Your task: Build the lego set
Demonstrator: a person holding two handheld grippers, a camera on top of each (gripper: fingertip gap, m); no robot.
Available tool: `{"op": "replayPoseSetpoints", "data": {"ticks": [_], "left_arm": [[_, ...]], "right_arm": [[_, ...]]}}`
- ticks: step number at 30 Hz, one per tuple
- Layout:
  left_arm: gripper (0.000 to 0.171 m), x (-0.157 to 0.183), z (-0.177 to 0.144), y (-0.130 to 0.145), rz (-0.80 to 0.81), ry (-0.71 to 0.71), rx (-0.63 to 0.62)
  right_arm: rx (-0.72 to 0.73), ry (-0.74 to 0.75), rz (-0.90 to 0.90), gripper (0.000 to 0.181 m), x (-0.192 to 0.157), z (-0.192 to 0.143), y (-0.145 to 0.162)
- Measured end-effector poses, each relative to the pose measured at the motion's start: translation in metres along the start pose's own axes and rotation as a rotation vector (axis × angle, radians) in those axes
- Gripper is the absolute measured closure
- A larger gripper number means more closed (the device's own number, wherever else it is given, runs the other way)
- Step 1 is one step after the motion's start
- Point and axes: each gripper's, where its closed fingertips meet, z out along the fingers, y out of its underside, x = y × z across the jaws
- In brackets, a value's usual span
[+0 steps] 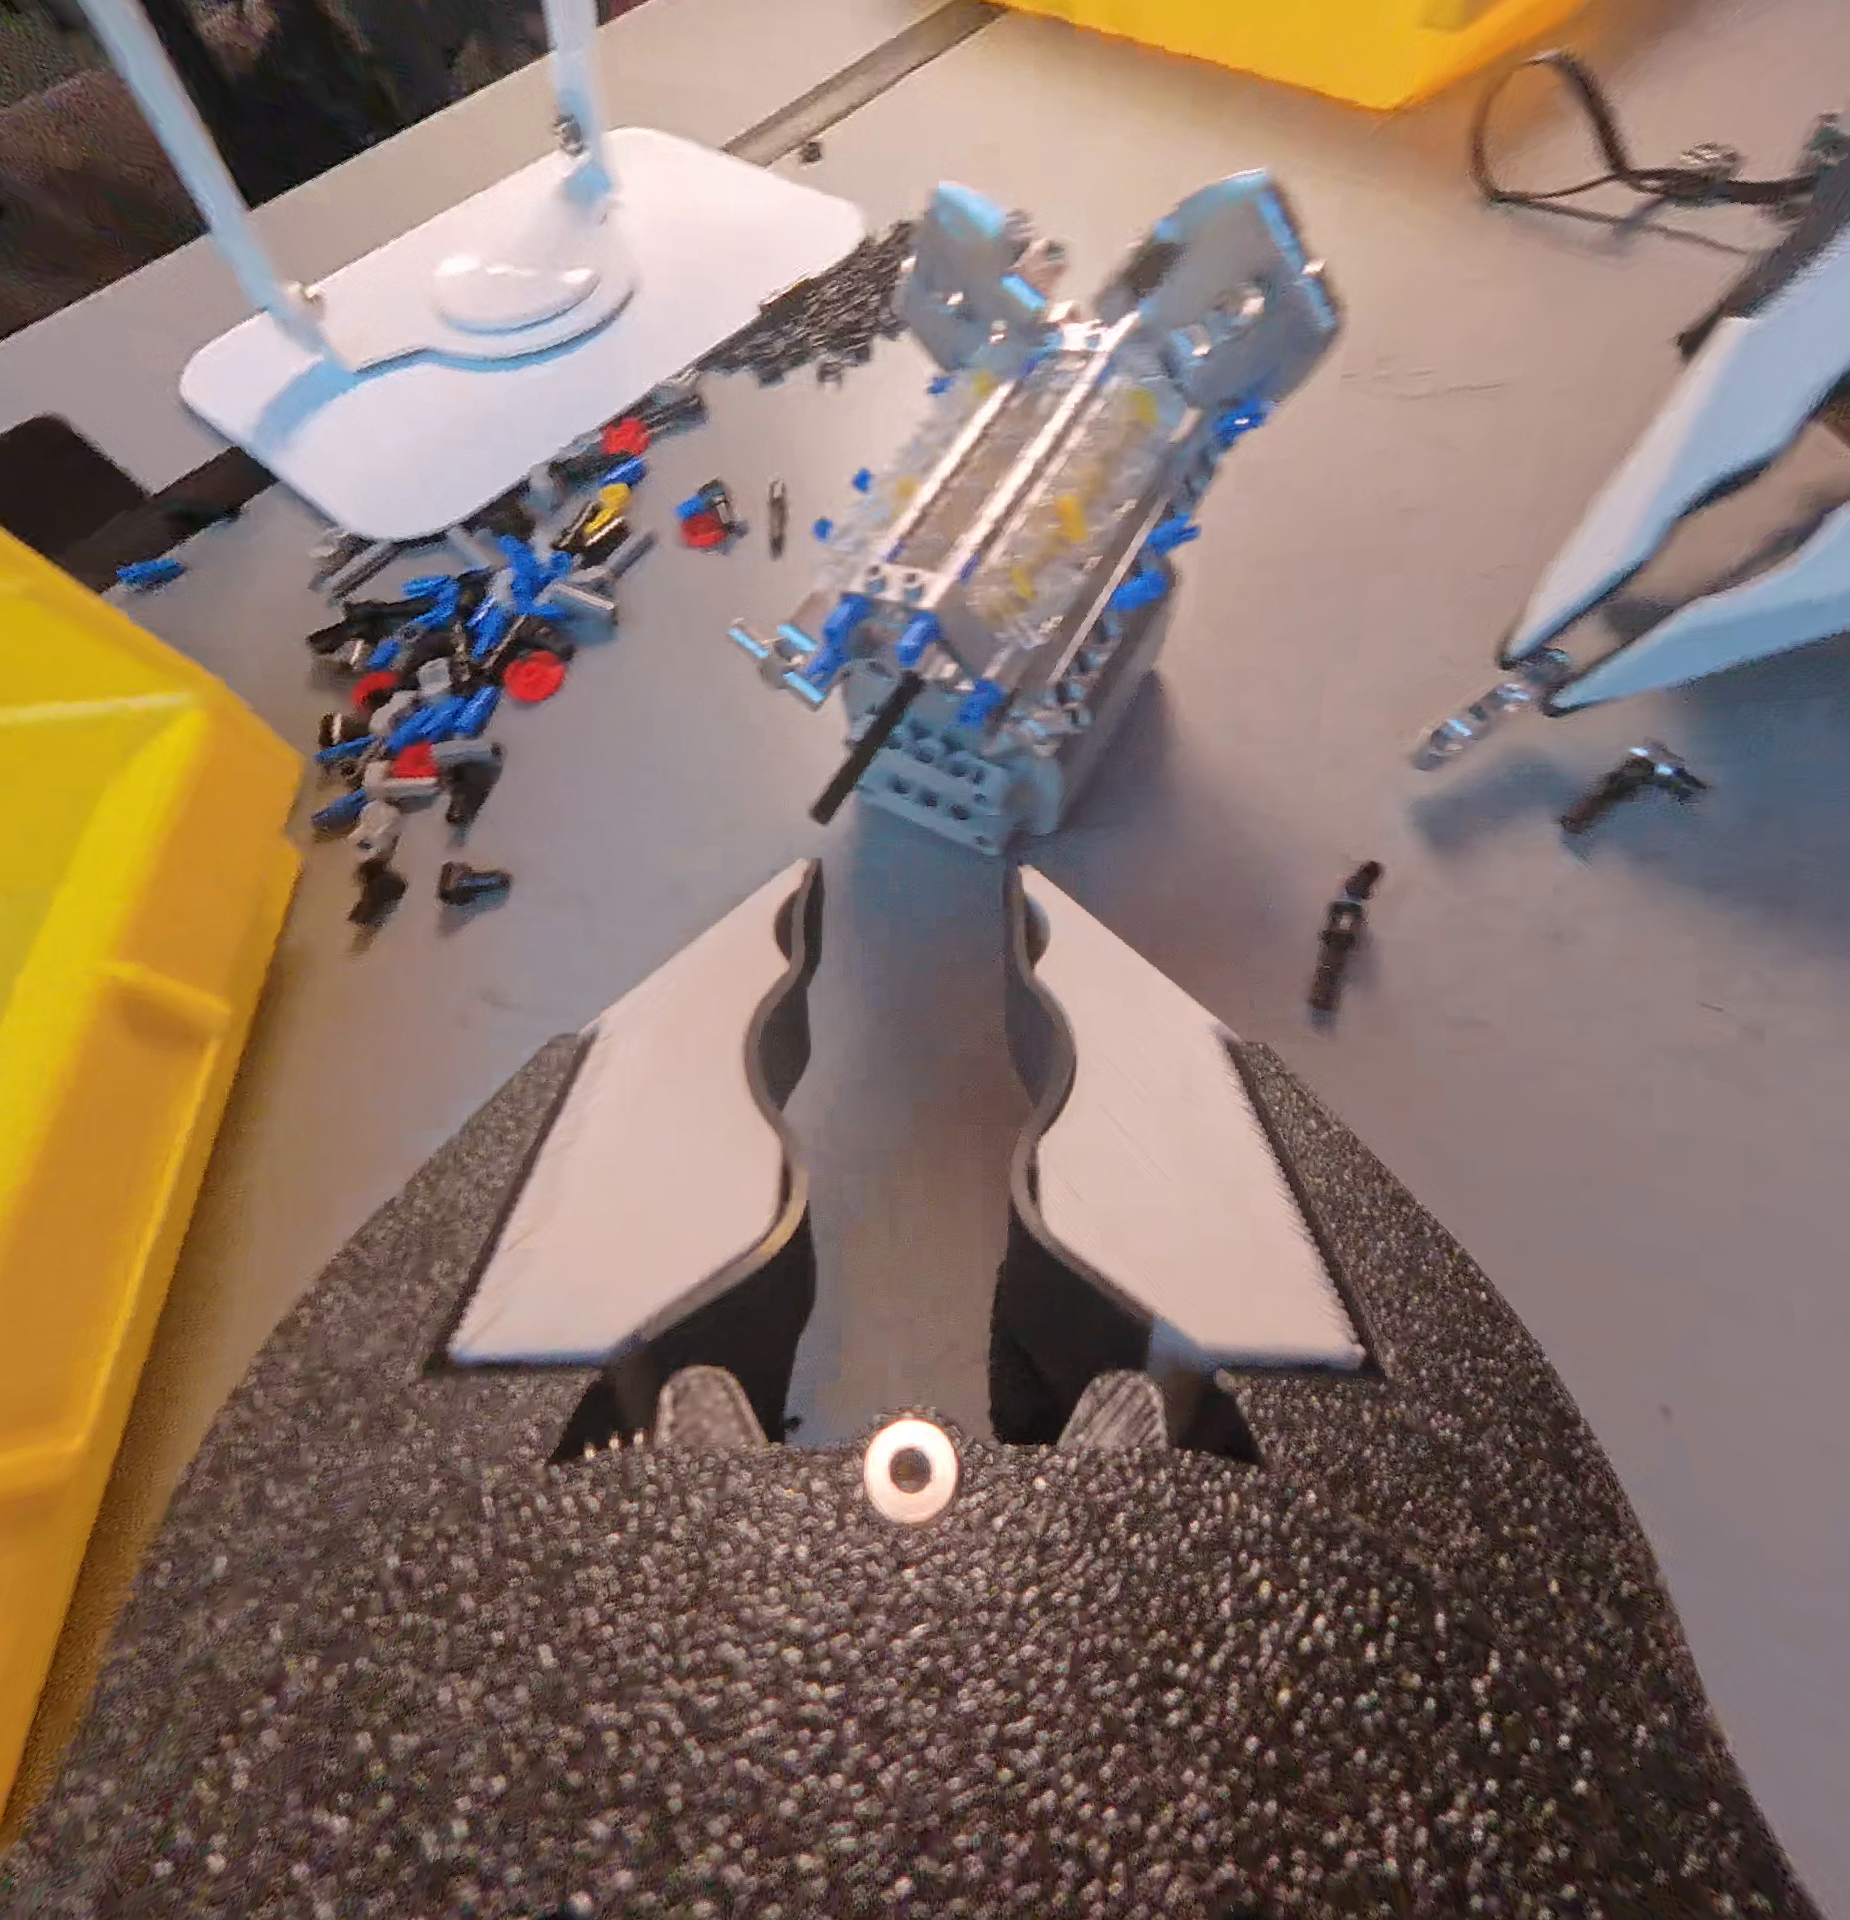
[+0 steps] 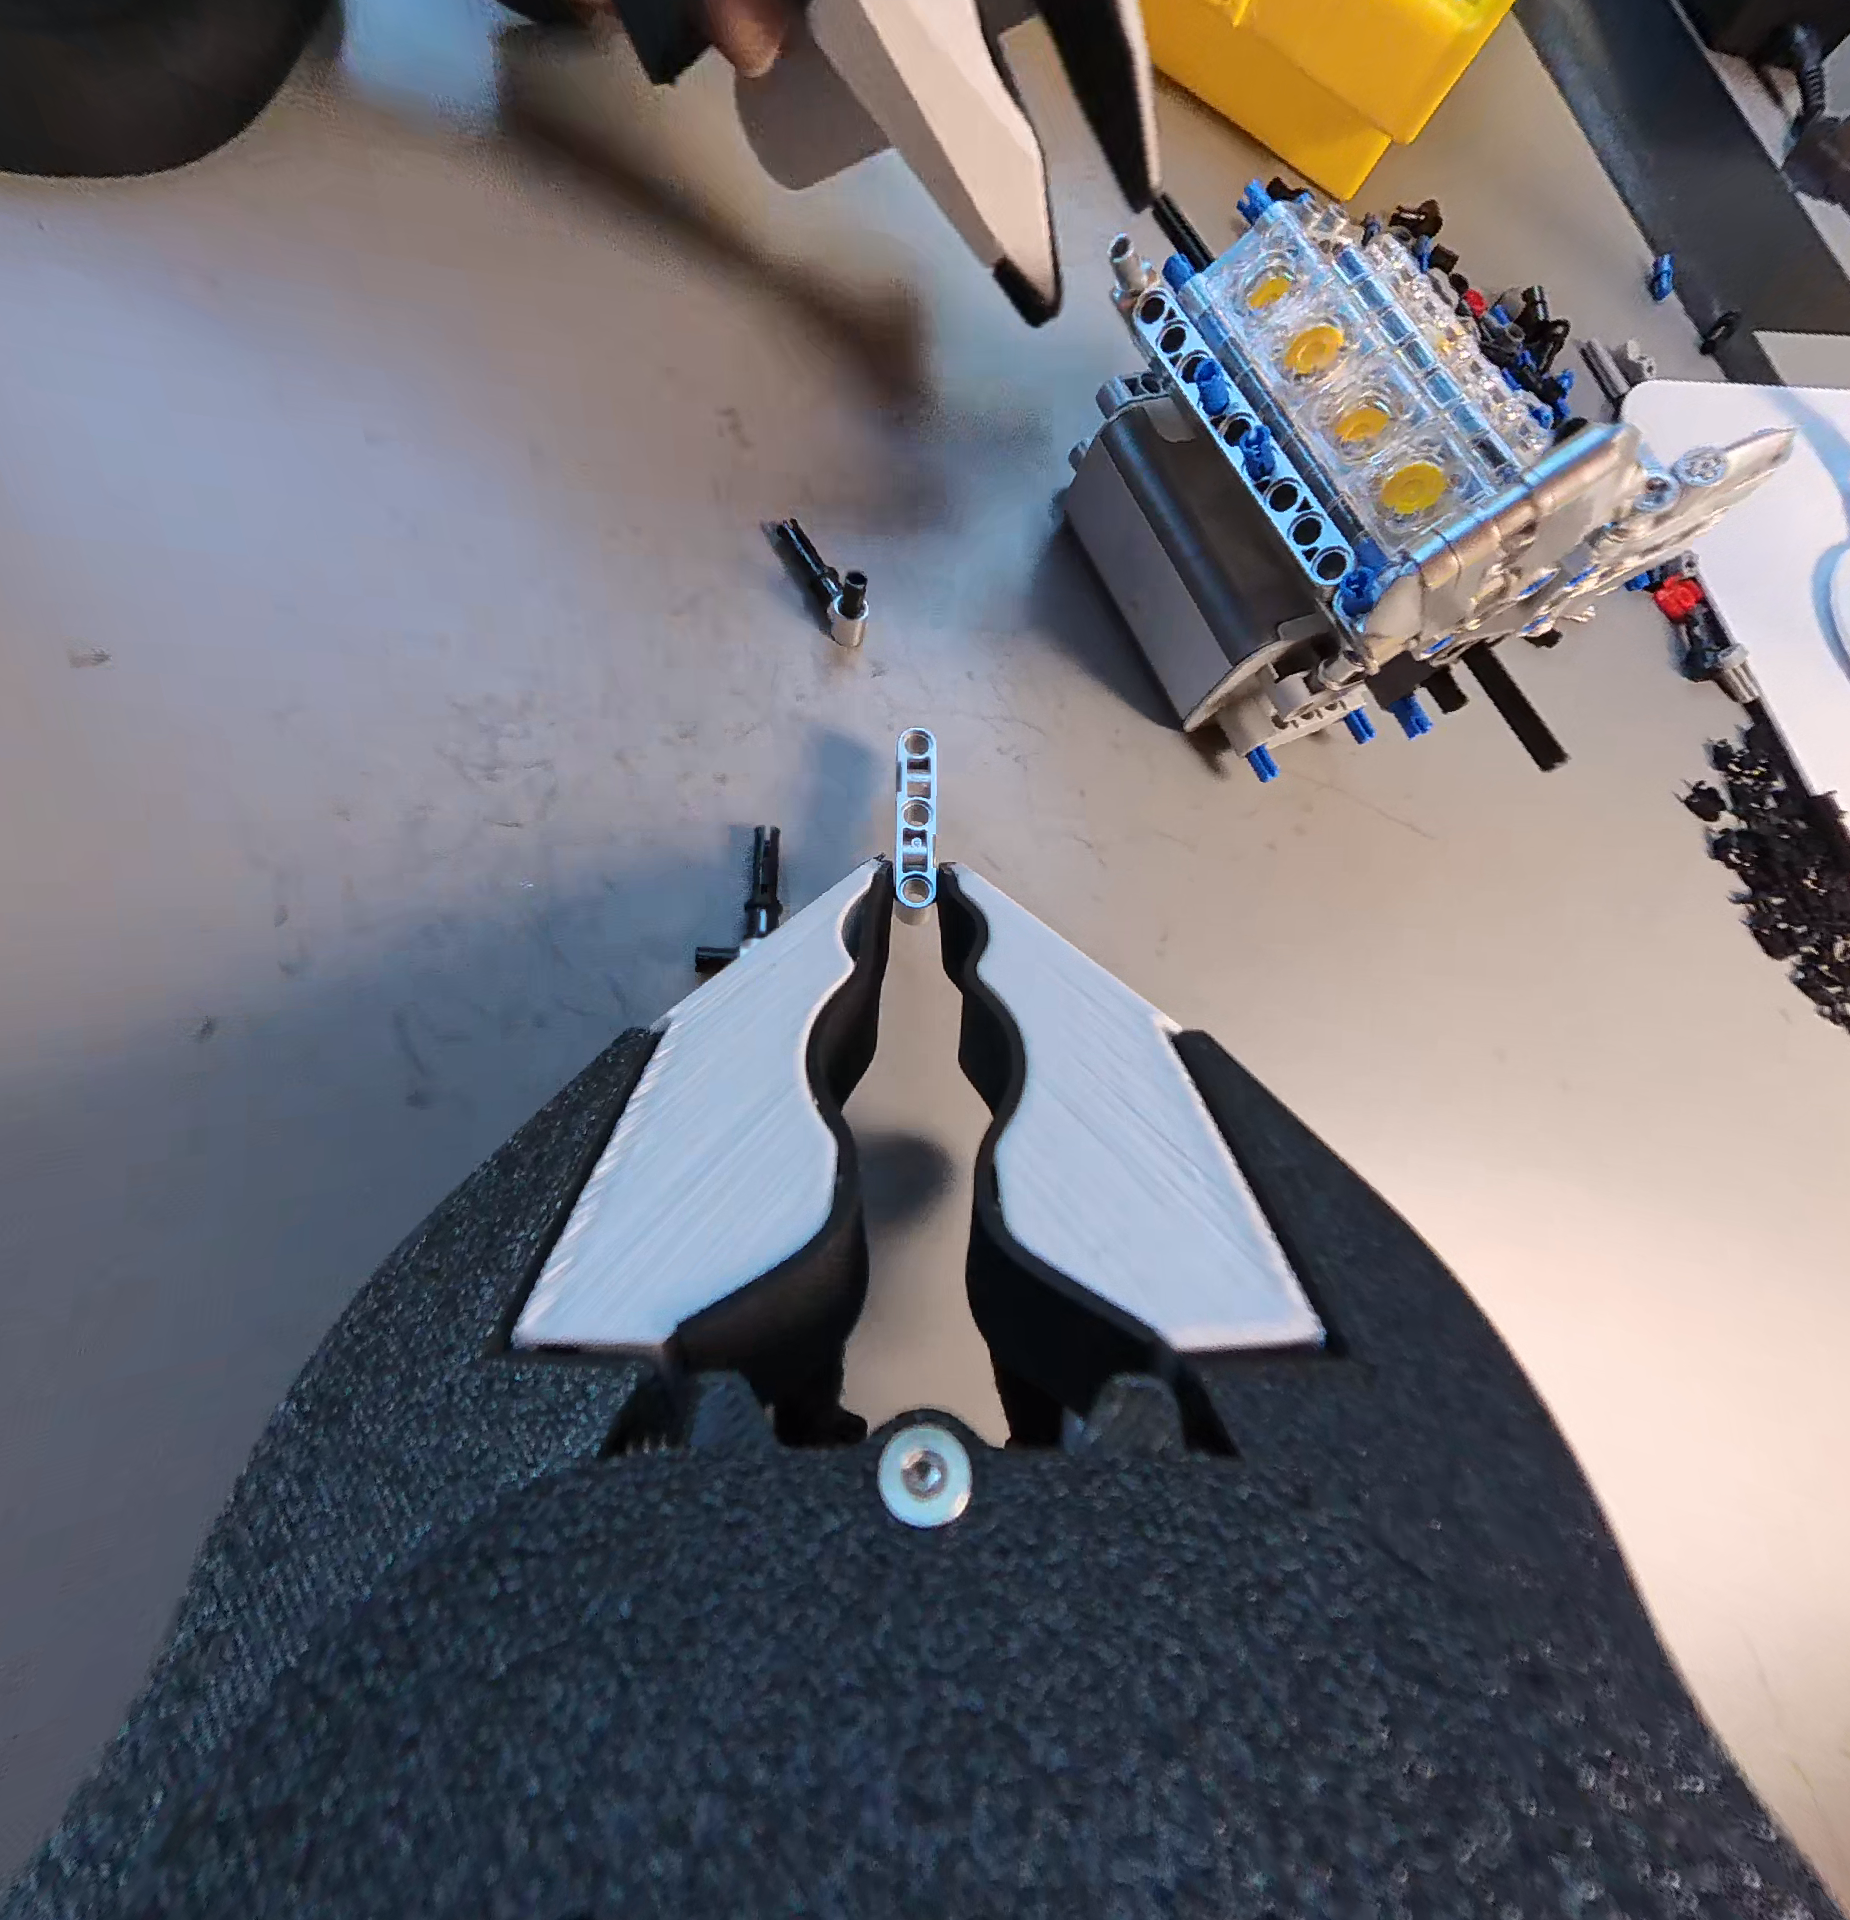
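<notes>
A grey toy-brick engine model [image 1: 1014,561] with clear cylinders, yellow pistons and blue pins stands on the grey table; it also shows in the right wrist view [image 2: 1347,488]. My left gripper [image 1: 913,883] is open and empty, its tips just short of the model's near end. My right gripper [image 2: 913,878] is shut on a small silver perforated beam [image 2: 915,810], held a little above the table. It shows in the left wrist view [image 1: 1539,675] at the right, with the beam [image 1: 1472,717] sticking out. The left gripper [image 2: 1035,281] shows at the top of the right wrist view.
A pile of loose blue, black and red parts [image 1: 464,665] lies left of the model. A white lamp base [image 1: 505,322] stands behind it. Yellow bins sit at left [image 1: 90,935] and at the back [image 1: 1285,42]. Black pins [image 2: 822,582] [image 2: 755,894] lie near my right gripper. My hands' fingertips stand some 15 cm from each other.
</notes>
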Motion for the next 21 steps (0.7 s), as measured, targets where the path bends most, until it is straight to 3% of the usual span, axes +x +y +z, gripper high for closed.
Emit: {"op": "replayPoseSetpoints", "data": {"ticks": [2,5,10,21], "left_arm": [[0.127,-0.007,0.006,-0.007,0.004,-0.004,0.018],[0.124,-0.004,0.016,-0.013,0.070,0.032,0.017],[0.165,0.001,0.014,-0.014,0.212,-0.026,0.018],[0.164,0.074,0.004,-0.025,0.264,0.209,0.109]], "right_arm": [[-0.003,-0.008,-0.008,0.174,-0.002,0.002,-0.001],[-0.003,-0.013,-0.022,0.174,-0.005,0.003,-0.003],[0.007,0.006,-0.005,0.174,-0.001,-0.004,0.000],[0.016,0.031,0.017,0.174,0.006,-0.009,0.000]]}}
